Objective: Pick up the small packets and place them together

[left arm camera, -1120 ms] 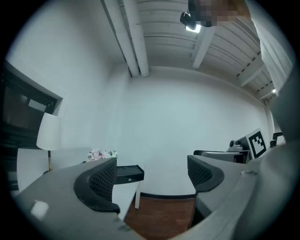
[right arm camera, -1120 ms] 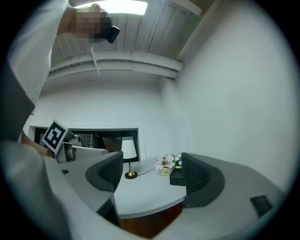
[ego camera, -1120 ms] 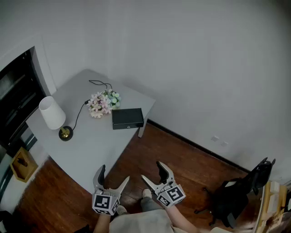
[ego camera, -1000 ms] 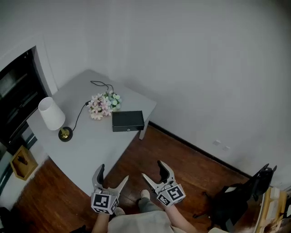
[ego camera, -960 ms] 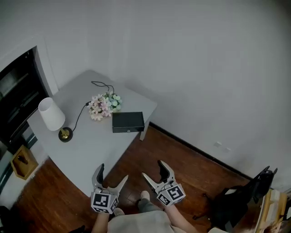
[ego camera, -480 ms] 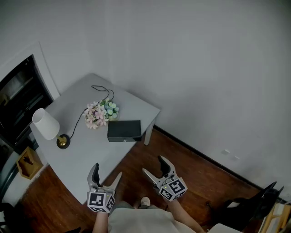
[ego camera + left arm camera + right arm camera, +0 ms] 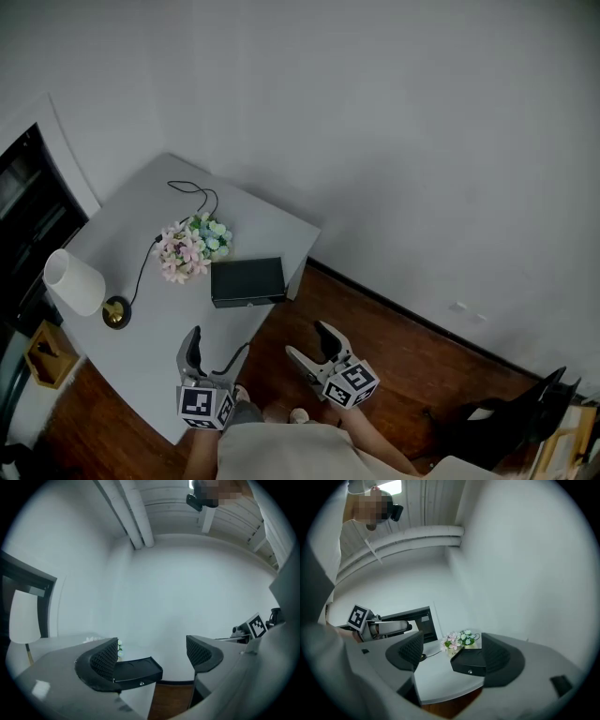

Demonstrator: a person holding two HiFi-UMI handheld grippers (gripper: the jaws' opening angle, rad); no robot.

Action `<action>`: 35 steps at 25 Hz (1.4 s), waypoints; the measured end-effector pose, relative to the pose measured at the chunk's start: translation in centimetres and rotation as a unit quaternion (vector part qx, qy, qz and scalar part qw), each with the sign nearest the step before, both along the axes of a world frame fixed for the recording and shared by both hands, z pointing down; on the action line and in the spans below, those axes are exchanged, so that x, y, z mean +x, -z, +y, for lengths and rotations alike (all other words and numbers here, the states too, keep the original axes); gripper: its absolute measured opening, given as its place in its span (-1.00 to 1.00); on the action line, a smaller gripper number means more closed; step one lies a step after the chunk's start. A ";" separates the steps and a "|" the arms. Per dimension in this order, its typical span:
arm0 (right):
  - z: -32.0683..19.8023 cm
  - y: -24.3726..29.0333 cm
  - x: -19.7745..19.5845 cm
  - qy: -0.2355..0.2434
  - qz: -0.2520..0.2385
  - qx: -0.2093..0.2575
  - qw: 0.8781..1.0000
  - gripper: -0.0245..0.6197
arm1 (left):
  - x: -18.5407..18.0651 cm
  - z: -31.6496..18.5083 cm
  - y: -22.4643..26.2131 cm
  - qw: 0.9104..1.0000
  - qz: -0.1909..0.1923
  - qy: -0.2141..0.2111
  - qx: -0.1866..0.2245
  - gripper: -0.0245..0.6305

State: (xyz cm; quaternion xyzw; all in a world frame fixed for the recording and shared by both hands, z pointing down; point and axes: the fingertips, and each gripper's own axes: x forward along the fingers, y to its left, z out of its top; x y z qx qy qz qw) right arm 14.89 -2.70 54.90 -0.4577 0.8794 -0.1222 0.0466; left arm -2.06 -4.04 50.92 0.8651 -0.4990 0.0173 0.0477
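At the near edge of the grey table (image 7: 150, 319), left gripper (image 7: 216, 345) held above the surface, jaws wide apart, nothing between them; right gripper (image 7: 307, 339) just off that edge, above the wood floor (image 7: 394, 347), jaws likewise wide and empty. Black box (image 7: 247, 281) sits by the table's right corner, flowers (image 7: 187, 248) just beside it, lamp (image 7: 75, 283) near the left edge. Small packets: cannot tell from any view where they are.

A grey desk (image 7: 169, 319) carries a black box (image 7: 247, 281), a flower bunch (image 7: 187, 248) and a white lamp (image 7: 75, 283). The left gripper (image 7: 216, 345) and right gripper (image 7: 307, 340) hover near its edge, jaws apart.
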 end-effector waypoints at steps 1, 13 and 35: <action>-0.9 -0.6 -0.7 0.000 0.009 -0.009 1.000 0.27 | -0.3 -1.0 0.0 1.000 -0.006 -0.006 0.005 0.42; -11.1 -14.2 -8.4 0.023 0.042 -0.221 0.974 0.26 | -4.9 -9.0 -2.6 0.999 0.000 -0.051 -0.019 0.42; -16.6 -27.3 -10.8 0.048 0.011 -0.455 0.889 -0.74 | -6.2 -9.3 -4.3 0.997 0.024 0.026 -0.067 0.38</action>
